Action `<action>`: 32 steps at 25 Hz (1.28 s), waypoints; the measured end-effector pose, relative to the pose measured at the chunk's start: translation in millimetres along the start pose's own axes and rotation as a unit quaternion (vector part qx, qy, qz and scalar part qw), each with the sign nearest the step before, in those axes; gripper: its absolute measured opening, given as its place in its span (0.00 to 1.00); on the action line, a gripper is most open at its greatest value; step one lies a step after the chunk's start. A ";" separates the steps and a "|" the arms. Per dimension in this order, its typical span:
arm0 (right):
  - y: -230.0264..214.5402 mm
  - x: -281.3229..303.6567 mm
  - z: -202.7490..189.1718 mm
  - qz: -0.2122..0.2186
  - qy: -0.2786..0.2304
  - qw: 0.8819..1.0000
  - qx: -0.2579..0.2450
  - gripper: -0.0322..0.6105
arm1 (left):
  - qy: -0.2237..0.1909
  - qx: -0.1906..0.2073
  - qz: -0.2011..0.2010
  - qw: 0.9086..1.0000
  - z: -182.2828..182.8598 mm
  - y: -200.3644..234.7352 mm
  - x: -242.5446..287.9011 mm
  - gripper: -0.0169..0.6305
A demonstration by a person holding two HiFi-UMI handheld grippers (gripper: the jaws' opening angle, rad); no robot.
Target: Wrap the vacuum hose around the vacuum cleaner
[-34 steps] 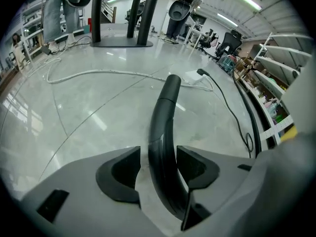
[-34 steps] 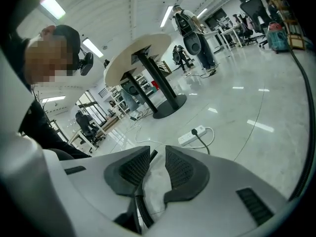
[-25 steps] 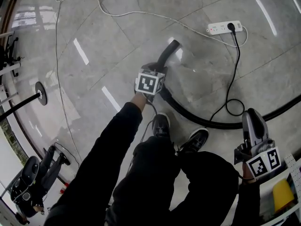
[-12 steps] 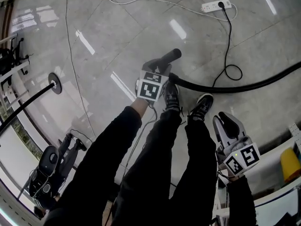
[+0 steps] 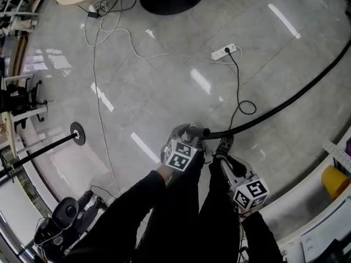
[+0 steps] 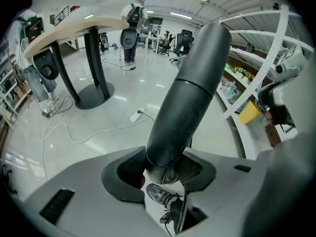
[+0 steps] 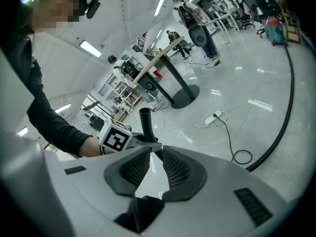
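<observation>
Left gripper [image 5: 189, 133] pinches the stiff black end tube of the vacuum hose [image 5: 285, 102] at lower centre of the head view, clear of the floor; from there the hose sweeps in a long arc to the right edge. Just beside it the right gripper [image 5: 227, 160] has its pads nearly together on nothing. Smooth and rigid, the tube may twist in the pads; the long run curves freely, probably supple but draggy, better gripped further along. Possibly the teal shape [image 7: 275, 27] at its far end is the vacuum cleaner.

Vacuum hose [image 5: 285, 100]: black, long, single curve from centre toward 2 o'clock edge; smooth rigid end clamped in left gripper [image 6: 162, 168].
</observation>
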State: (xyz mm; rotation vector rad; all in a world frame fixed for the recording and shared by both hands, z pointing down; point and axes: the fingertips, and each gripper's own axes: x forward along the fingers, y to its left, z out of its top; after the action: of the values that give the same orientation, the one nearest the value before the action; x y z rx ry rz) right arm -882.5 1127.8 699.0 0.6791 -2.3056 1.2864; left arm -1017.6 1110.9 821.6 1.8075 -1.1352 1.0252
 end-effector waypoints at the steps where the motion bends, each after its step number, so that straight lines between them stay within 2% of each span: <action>1: 6.4 -13.7 4.2 -0.004 -0.004 1.000 -0.001 0.19 | -0.001 0.004 0.001 1.000 11.3 -13.0 -18.6 0.30; 4: 33.7 -54.7 14.9 -0.003 -0.001 1.000 -0.011 0.19 | -0.013 0.016 -0.004 1.000 53.6 -54.2 -84.4 0.30; 7: 64.1 -89.4 19.9 0.008 0.021 0.998 -0.052 0.19 | -0.025 0.028 -0.025 0.999 97.8 -97.8 -150.8 0.30; 9: 82.3 -107.8 25.0 0.007 0.034 0.995 -0.095 0.24 | -0.026 0.040 -0.053 0.997 123.7 -128.1 -192.7 0.30; 11: 94.8 -120.4 40.2 -0.007 0.039 0.988 -0.151 0.33 | -0.025 0.055 -0.089 0.994 152.6 -155.5 -230.1 0.30; 13: 102.8 -131.9 59.9 -0.032 0.038 0.976 -0.214 0.44 | -0.022 0.057 -0.123 0.991 176.7 -178.3 -259.4 0.30; 16: 116.2 -148.6 74.6 -0.075 0.045 0.951 -0.296 0.48 | -0.005 0.034 -0.168 0.985 188.8 -206.2 -294.7 0.31; 19: 130.8 -156.8 74.3 -0.119 0.069 0.922 -0.363 0.47 | 0.013 -0.004 -0.226 0.974 190.5 -226.9 -322.1 0.31; 21: 138.2 -159.1 71.1 -0.145 0.084 0.903 -0.396 0.37 | 0.026 -0.028 -0.266 0.963 189.2 -234.6 -335.2 0.33; 22: 141.6 -160.3 70.2 -0.151 0.086 0.899 -0.401 0.36 | 0.031 -0.035 -0.286 0.957 189.5 -237.2 -340.0 0.34; 24: 149.9 -164.8 70.3 -0.147 0.072 0.908 -0.386 0.34 | 0.030 -0.043 -0.334 0.941 192.3 -246.0 -349.3 0.37; 27: 156.0 -177.2 77.8 -0.130 0.012 0.940 -0.315 0.33 | -0.002 -0.040 -0.423 0.905 202.4 -265.9 -367.6 0.42; 28: 153.5 -183.4 82.7 -0.128 -0.009 0.950 -0.286 0.33 | -0.016 -0.036 -0.442 0.896 205.5 -268.6 -371.5 0.42; 30: 143.3 -199.9 96.1 -0.130 -0.046 0.962 -0.235 0.33 | -0.040 -0.024 -0.464 0.885 207.2 -266.4 -374.2 0.44; 32: 131.9 -221.5 111.8 -0.131 -0.084 0.969 -0.193 0.33 | -0.046 -0.006 -0.477 0.877 199.5 -261.3 -374.2 0.44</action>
State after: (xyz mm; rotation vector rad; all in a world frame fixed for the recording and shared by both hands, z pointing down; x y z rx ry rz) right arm -797.5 1138.3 431.4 0.9407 -2.4004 0.6589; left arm -834.7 1139.0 359.2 2.0474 -0.1732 0.3288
